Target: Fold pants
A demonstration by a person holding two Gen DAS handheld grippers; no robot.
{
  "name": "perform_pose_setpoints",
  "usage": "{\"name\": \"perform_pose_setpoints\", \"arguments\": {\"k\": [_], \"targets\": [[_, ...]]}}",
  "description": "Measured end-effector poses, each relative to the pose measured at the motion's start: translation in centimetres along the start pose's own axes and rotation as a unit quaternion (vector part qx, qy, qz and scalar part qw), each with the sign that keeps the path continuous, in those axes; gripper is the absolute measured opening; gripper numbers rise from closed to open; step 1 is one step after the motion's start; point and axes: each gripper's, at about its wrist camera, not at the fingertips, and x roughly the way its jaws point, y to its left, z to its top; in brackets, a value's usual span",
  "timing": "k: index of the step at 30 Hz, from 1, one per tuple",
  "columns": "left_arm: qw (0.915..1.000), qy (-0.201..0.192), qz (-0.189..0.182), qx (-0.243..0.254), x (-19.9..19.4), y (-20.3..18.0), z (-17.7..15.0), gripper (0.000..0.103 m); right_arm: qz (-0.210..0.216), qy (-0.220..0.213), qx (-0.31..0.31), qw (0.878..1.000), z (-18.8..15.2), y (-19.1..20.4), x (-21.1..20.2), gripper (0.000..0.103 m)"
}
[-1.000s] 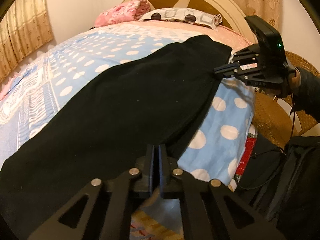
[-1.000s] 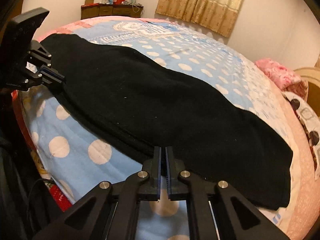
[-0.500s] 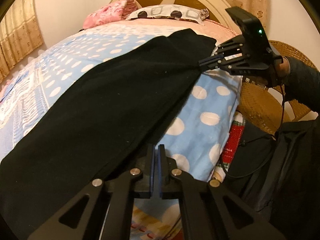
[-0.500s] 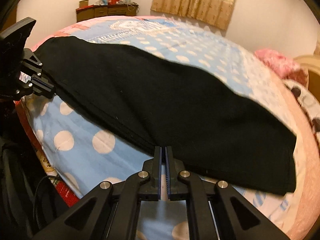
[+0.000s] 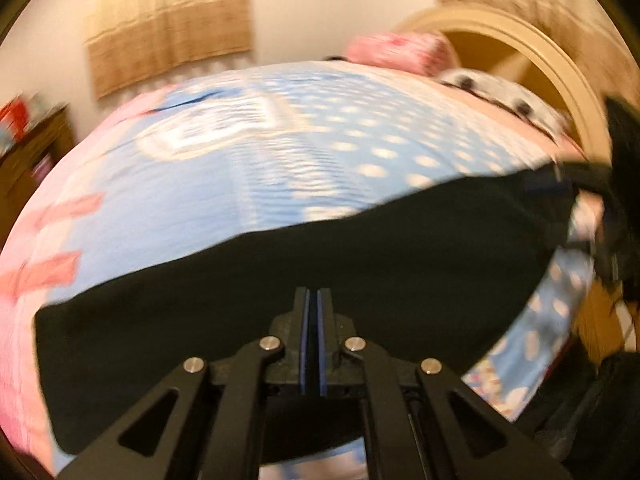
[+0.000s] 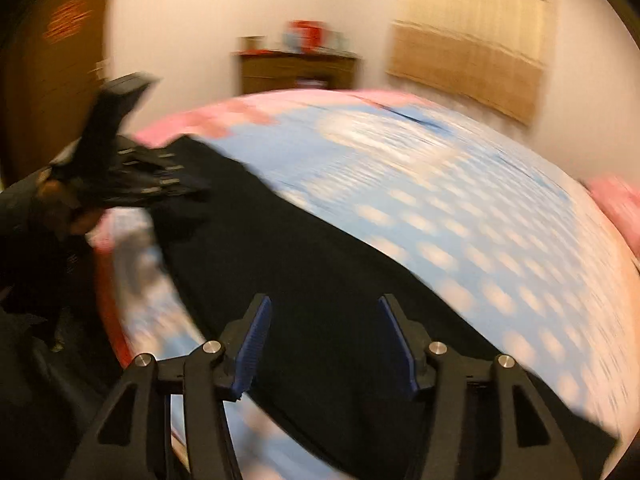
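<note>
The black pants (image 5: pixel 304 280) lie folded lengthwise as a long dark band along the near edge of the bed; they also show in the right wrist view (image 6: pixel 320 280). My left gripper (image 5: pixel 313 300) is shut on the pants' near edge. My right gripper (image 6: pixel 324 312) is open, its blue pads (image 6: pixel 256 332) spread over the pants with nothing between them. The left gripper appears blurred in the right wrist view (image 6: pixel 176 188), at the far end of the pants. The right gripper is a dark blur at the right edge of the left wrist view (image 5: pixel 560 180). Both views are motion-blurred.
The bed has a blue polka-dot cover (image 5: pixel 280 168) with pink borders. Pillows (image 5: pixel 400 50) and a curved headboard (image 5: pixel 560 68) are at the far right. A wooden dresser (image 6: pixel 298 72) stands against the wall. Curtains (image 6: pixel 468 60) hang behind. Dark bags lie on the floor (image 6: pixel 44 340).
My right gripper has opened and let go of the pants. Both grippers have swung round fast over the bed, blurring the views. The left gripper stays shut on the pants.
</note>
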Motion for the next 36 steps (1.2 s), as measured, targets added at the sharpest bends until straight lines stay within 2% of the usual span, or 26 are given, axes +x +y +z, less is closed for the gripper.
{"name": "perform_pose_setpoints", "arguments": {"k": [3, 6, 8, 9, 14, 15, 16, 19, 23, 28, 30, 32, 34, 36], "targets": [[0.9988, 0.0, 0.013, -0.047, -0.6, 3.0, -1.0, 0.004, 0.051, 0.006, -0.062, 0.997, 2.0, 5.0, 3.9, 0.057], [0.9971, 0.008, 0.007, -0.075, -0.4, 4.3, -1.7, 0.004, 0.056, 0.025, -0.122, 0.991, 2.2, 8.5, 7.1, 0.057], [0.9969, 0.006, 0.003, -0.078, -0.4, 4.3, -1.9, 0.004, 0.055, 0.035, -0.133, 0.989, 2.3, 9.1, 8.1, 0.048], [0.9969, 0.004, 0.001, -0.079, -0.3, 4.1, -1.8, 0.004, 0.054, 0.044, -0.132, 0.989, 2.4, 9.0, 8.4, 0.041], [0.996, 0.009, -0.018, -0.087, 0.1, 3.9, -2.0, 0.004, 0.064, 0.066, -0.135, 0.987, 1.6, 8.6, 9.0, 0.04], [0.9958, 0.011, -0.019, -0.089, 0.1, 4.0, -2.0, 0.004, 0.069, 0.069, -0.138, 0.986, 1.5, 8.8, 9.1, 0.033], [0.9956, 0.012, -0.018, -0.091, 0.2, 4.1, -2.0, 0.004, 0.068, 0.078, -0.145, 0.984, 1.2, 9.2, 9.5, 0.016], [0.9947, 0.009, -0.017, -0.101, 0.0, 4.3, -1.9, 0.004, 0.065, 0.073, -0.149, 0.984, 1.1, 10.2, 9.4, 0.005], [0.9939, -0.001, -0.022, -0.108, -0.3, 4.5, -1.7, 0.004, 0.086, 0.056, -0.143, 0.984, 1.4, 10.5, 7.6, 0.005], [0.9955, 0.019, -0.026, -0.089, 1.1, 3.4, -2.0, 0.004, 0.081, 0.088, -0.194, 0.974, -0.2, 11.9, 9.2, 0.005], [0.9962, 0.026, -0.022, -0.08, 1.5, 3.0, -2.1, 0.004, 0.099, 0.088, -0.175, 0.976, 0.5, 10.9, 9.0, 0.006], [0.9966, 0.033, -0.02, -0.072, 2.0, 2.7, -2.4, 0.004, 0.117, 0.087, -0.144, 0.979, 1.7, 9.3, 8.8, 0.015], [0.9972, 0.035, -0.017, -0.064, 2.3, 2.5, -2.5, 0.004, 0.135, 0.083, -0.101, 0.982, 3.0, 7.3, 8.8, 0.031], [0.9978, 0.033, -0.014, -0.056, 2.2, 2.3, -2.5, 0.004, 0.15, 0.073, -0.046, 0.985, 4.8, 5.0, 9.1, 0.031]]}}
